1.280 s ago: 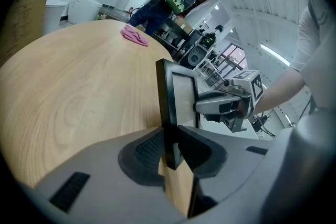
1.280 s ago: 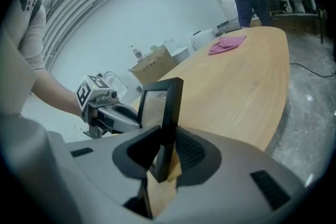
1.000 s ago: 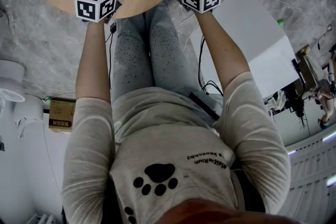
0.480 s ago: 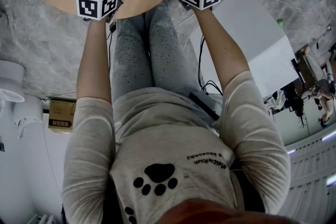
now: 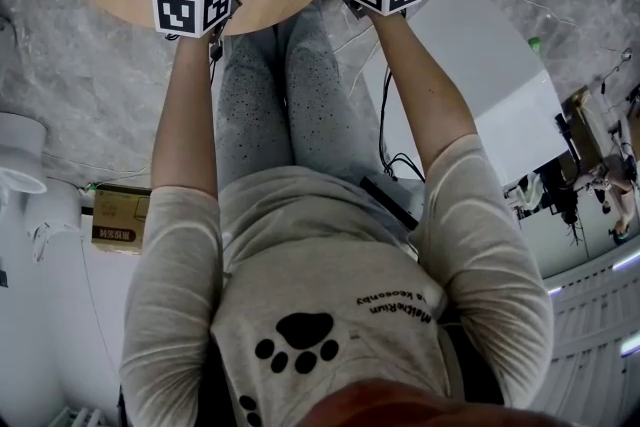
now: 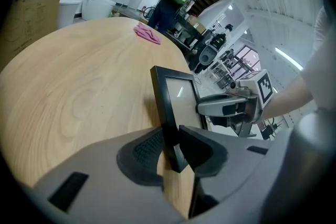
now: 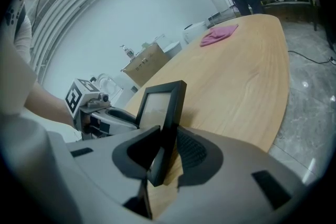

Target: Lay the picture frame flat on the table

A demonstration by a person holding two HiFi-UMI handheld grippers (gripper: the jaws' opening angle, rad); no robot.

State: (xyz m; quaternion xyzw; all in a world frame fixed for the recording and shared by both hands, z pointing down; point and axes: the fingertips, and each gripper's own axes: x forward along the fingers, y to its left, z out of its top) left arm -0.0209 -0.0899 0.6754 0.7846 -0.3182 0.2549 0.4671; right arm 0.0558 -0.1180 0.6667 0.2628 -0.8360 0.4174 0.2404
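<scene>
**Left tongs** (image 6: 169,140): my left-hand pair, jaws set astride the left side bar of the picture frame (image 6: 177,93), low down near its bottom corner. The jaws have just been opening, yet the bar stands between them. Both pads look to lie against it, and I make out no gap.

**Right tongs** (image 7: 167,136): jaws closed on the opposite side bar at a like height, with the ribbed pad on the far face and the smooth jaw on the near one. (Each pair shows in the other's view, just beyond the frame.)

**Picture frame:** black moulding round a pale pane, held upright between the two pairs at the near edge of the table (image 6: 79,97), above my knees.
- The face with the pane is turned towards me.
- The long axis appears to run up and down and the short one from tongs to tongs. The wide lens foreshortens it, so I cannot be sure.
- Whether the bottom edge rests on the wood or hangs just above it cannot be told.

**Table:** round, light wood. A pink cloth (image 6: 147,34) lies on its far side, well apart from the frame.

**Containers:** a brown cardboard box (image 5: 120,217) stands on the grey floor at my left, and its contents cannot be seen. A second carton (image 7: 144,66) stands beyond the table, and its contents are likewise hidden.
</scene>
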